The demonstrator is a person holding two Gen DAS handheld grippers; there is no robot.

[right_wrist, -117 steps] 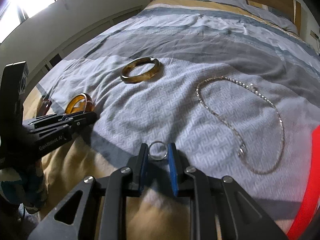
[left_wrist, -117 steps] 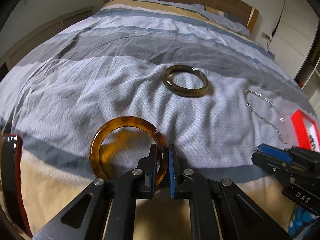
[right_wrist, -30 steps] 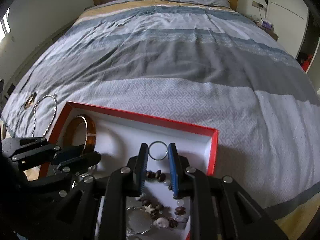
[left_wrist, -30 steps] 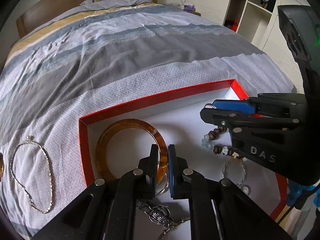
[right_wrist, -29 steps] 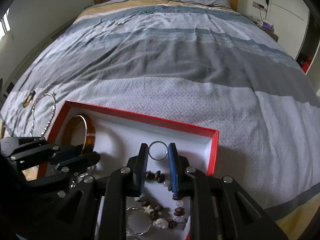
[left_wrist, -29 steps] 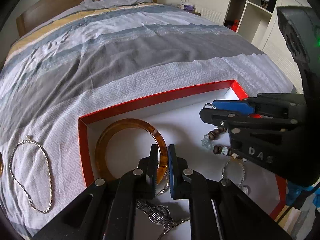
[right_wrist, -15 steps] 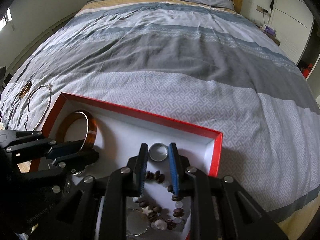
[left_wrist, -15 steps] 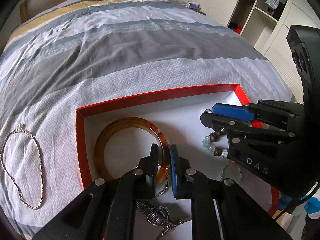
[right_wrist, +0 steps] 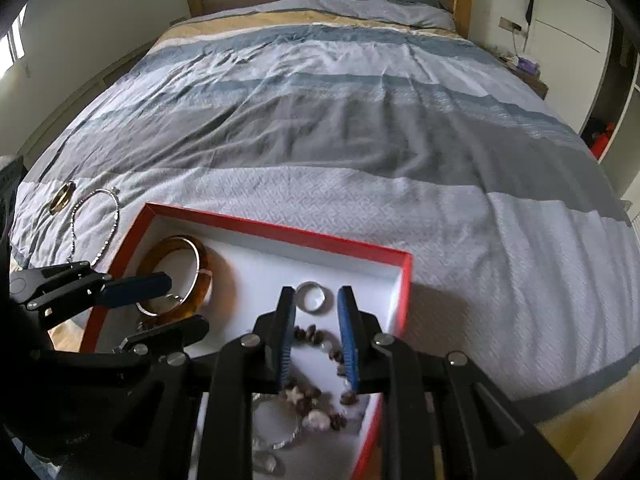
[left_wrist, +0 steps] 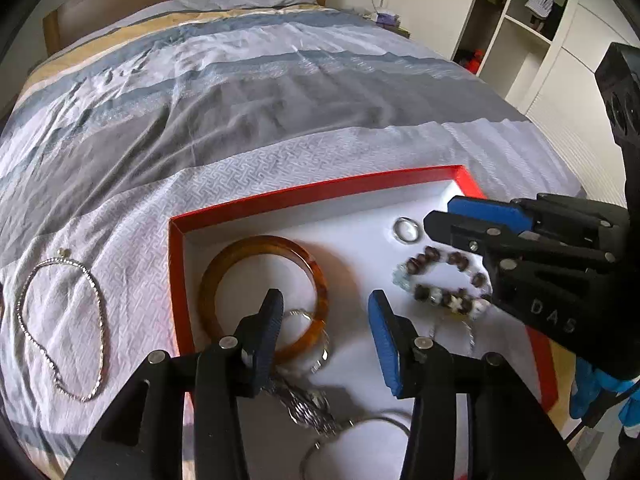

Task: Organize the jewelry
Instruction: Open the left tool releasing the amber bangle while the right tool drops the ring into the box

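Left claw point(left_wrist: 324, 306): spread, empty, over amber bangle point(left_wrist: 262, 294) in red tray point(left_wrist: 176, 280).
Right claw point(right_wrist: 316, 306): parted, straddling silver ring point(right_wrist: 314, 298) in tray.
Risk: withdrawing fingers could snag beaded bracelet point(left_wrist: 440, 280).

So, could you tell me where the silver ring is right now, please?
The silver ring lies on the white floor of the red box, near its far right corner, just beyond the beaded bracelet, ahead of the open right gripper.

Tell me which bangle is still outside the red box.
The darker olive-brown bangle, lying on the bedspread beside the silver chain necklace. The amber bangle already lies inside the red box.
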